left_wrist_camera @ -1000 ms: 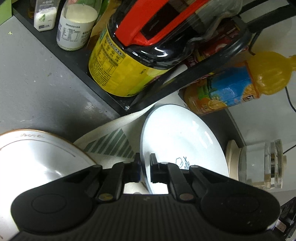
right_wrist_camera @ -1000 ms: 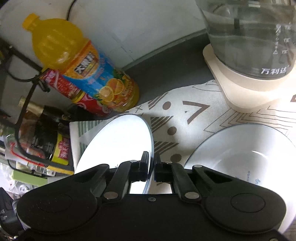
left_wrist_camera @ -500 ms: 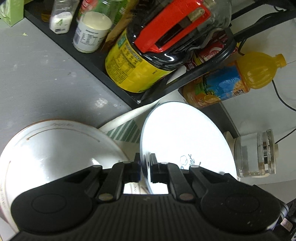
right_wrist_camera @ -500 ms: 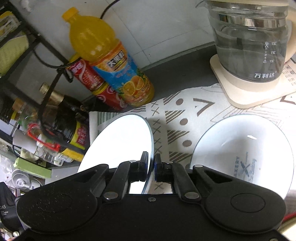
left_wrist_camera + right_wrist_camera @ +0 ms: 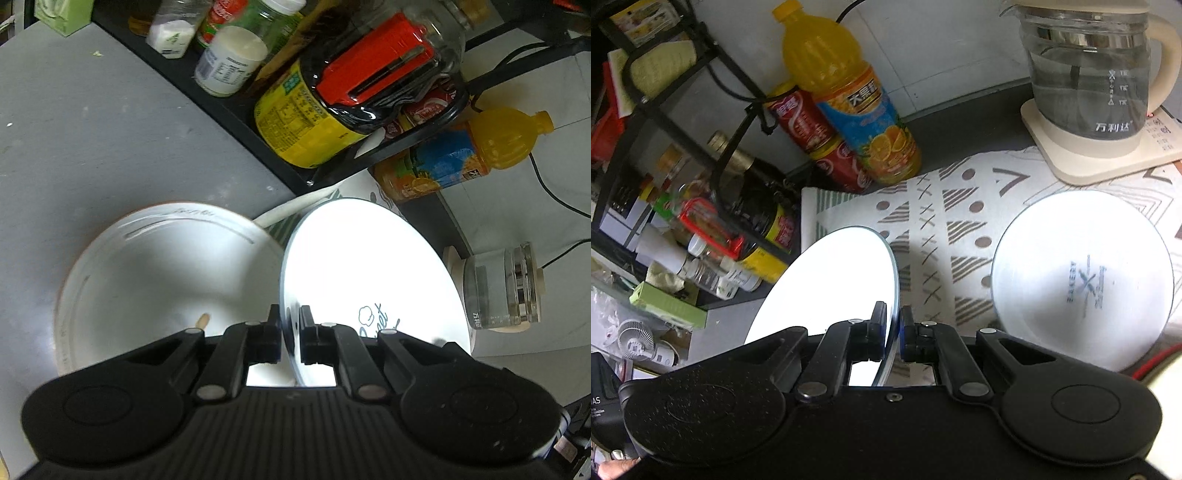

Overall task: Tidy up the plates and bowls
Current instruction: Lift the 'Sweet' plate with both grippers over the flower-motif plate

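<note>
Above the patterned mat (image 5: 934,221), both the left gripper (image 5: 290,332) and right gripper (image 5: 894,330) pinch thin rims, holding a printed plate (image 5: 369,273) and a plain plate (image 5: 834,280) edge-on, so either could slip and strike the gold-rimmed bowl (image 5: 155,273) or resting plate (image 5: 1082,277)

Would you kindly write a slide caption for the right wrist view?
Right gripper clamps a white plate by its rim above the patterned mat, a second plate resting nearby.
</note>
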The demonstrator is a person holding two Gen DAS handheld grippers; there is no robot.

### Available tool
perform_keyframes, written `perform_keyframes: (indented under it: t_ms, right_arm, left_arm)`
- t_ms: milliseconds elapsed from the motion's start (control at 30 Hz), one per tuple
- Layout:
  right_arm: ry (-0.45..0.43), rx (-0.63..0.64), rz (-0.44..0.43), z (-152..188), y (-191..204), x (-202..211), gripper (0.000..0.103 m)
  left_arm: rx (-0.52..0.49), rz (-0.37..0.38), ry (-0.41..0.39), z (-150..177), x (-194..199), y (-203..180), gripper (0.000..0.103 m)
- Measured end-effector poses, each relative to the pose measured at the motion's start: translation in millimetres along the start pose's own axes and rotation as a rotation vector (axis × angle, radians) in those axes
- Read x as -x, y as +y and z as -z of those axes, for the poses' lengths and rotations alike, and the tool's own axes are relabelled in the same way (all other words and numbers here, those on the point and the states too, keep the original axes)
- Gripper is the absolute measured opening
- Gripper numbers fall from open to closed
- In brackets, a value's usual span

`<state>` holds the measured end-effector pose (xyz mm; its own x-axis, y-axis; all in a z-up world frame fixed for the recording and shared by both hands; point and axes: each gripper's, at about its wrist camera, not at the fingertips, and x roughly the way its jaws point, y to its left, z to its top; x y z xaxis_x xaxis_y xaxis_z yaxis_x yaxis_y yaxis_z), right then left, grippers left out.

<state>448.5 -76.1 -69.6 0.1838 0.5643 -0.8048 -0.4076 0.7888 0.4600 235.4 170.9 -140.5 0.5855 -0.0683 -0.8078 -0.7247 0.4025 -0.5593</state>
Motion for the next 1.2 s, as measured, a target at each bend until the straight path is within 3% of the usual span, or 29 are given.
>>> perform_keyframes:
  t_ms: [667,1200]
  right_arm:
    - [0.032,0.071,-0.034,50.0,31.2,-5.2,0.007]
    - [0.052,0.069,-0.036,62.7,34.4,-14.9,0.007]
  left_arm:
    - [0.034,-0.027,0.016,21.2,27.8,59.1,0.007]
    - [0.059,-0.055,0.027,24.0,21.1,73.3,0.008]
